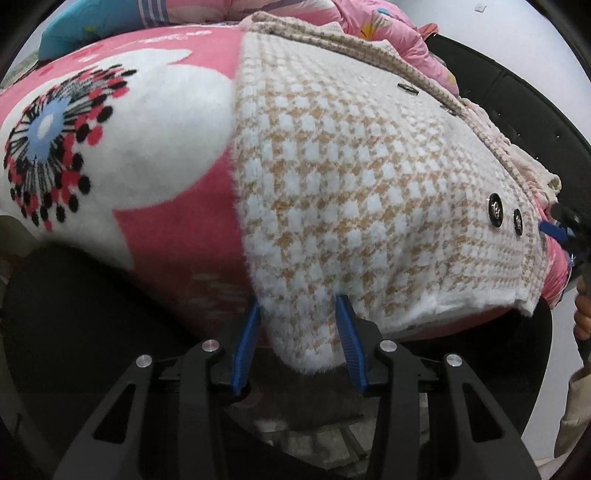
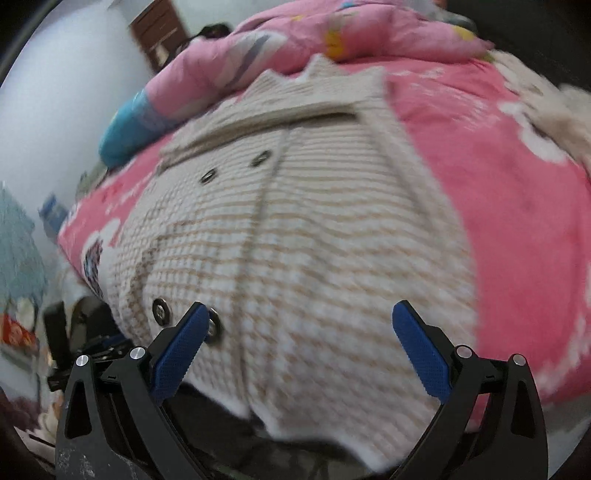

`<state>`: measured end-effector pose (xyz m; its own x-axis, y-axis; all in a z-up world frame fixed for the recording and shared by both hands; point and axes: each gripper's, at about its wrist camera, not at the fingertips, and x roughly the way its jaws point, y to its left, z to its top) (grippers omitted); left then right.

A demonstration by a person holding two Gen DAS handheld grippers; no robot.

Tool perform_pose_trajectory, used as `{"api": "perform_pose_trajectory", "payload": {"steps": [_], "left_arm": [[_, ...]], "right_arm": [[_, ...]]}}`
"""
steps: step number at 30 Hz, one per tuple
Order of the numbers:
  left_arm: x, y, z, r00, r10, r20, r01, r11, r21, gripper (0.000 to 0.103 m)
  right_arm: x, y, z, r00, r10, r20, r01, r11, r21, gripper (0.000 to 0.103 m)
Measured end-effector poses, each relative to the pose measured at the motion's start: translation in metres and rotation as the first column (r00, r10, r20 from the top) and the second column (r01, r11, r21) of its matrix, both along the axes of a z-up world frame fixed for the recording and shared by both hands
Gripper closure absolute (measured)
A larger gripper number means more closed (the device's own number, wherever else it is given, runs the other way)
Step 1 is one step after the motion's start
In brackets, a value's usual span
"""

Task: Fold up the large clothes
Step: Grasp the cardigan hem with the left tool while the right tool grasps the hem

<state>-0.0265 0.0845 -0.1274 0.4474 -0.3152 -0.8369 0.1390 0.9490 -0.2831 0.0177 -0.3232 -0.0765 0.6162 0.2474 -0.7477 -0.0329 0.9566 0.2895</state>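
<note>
We see a bed (image 1: 177, 266) under a pink blanket (image 2: 509, 206) printed with big white flowers. A rumpled pink quilt (image 2: 295, 33) and a blue pillow (image 2: 125, 129) lie at its far end. Pale walls (image 2: 66, 92) close the room, with a brown wooden cabinet (image 2: 159, 33) against one. Black bed frame (image 1: 517, 107) shows along the side.
</note>
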Motion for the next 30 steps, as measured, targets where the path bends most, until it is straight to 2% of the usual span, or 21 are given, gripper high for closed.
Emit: {"api": "perform_pose_trajectory", "payload": {"steps": [4, 6, 11, 13, 16, 17, 19, 20, 21, 22, 26, 30], "left_arm": [[0.002, -0.002, -0.004, 1.0, 0.003, -0.021, -0.003, 1.0, 0.006, 0.062], [0.003, -0.002, -0.006, 1.0, 0.009, -0.029, -0.009, 1.0, 0.004, 0.062], [0.001, -0.003, -0.009, 0.999, 0.016, -0.041, -0.015, 1.0, 0.013, 0.062], [0.002, -0.005, -0.01, 0.999, 0.021, -0.044, -0.021, 1.0, 0.014, 0.064], [0.0, -0.005, -0.011, 0.999, 0.021, -0.039, -0.02, 1.0, 0.021, 0.075], [-0.001, -0.007, -0.011, 0.999, 0.018, -0.033, -0.017, 1.0, 0.025, 0.081], [-0.002, -0.013, -0.007, 1.0, 0.004, -0.019, -0.003, 0.999, 0.037, 0.089], [-0.002, -0.015, -0.004, 1.0, -0.003, -0.015, 0.004, 0.999, 0.041, 0.093], [-0.004, -0.015, -0.001, 1.0, -0.011, -0.009, 0.012, 0.999, 0.038, 0.094], [-0.006, -0.016, 0.003, 1.0, -0.017, -0.006, 0.018, 0.999, 0.034, 0.094], [-0.022, -0.017, 0.034, 0.997, -0.066, 0.05, 0.067, 0.997, -0.026, 0.096], [-0.03, -0.008, 0.076, 0.992, -0.055, 0.116, 0.07, 0.989, -0.127, 0.096]], "right_arm": [[-0.02, -0.022, -0.012, 0.998, -0.057, -0.023, 0.059, 0.99, 0.126, 0.009], [-0.026, -0.024, -0.019, 0.995, -0.096, -0.039, 0.1, 0.987, 0.129, 0.01], [-0.029, -0.027, -0.038, 0.99, -0.118, -0.079, 0.131, 0.972, 0.197, 0.013], [-0.023, -0.032, -0.047, 0.985, -0.125, -0.115, 0.148, 0.964, 0.22, 0.02], [-0.012, -0.032, -0.063, 0.979, -0.103, -0.176, 0.152, 0.943, 0.297, 0.042], [-0.01, -0.03, -0.067, 0.978, -0.093, -0.188, 0.149, 0.939, 0.311, 0.046], [-0.006, -0.021, -0.075, 0.975, -0.077, -0.208, 0.142, 0.936, 0.322, 0.066], [-0.005, -0.016, -0.076, 0.975, -0.074, -0.208, 0.139, 0.938, 0.318, 0.073], [-0.004, -0.011, -0.075, 0.977, -0.071, -0.202, 0.135, 0.936, 0.325, 0.088], [-0.005, -0.012, -0.071, 0.979, -0.068, -0.195, 0.131, 0.933, 0.335, 0.095], [-0.011, -0.003, -0.047, 0.991, -0.062, -0.115, 0.1, 0.925, 0.366, 0.097], [-0.009, 0.005, -0.007, 0.998, -0.057, -0.013, 0.057, 0.916, 0.396, 0.098]]}}
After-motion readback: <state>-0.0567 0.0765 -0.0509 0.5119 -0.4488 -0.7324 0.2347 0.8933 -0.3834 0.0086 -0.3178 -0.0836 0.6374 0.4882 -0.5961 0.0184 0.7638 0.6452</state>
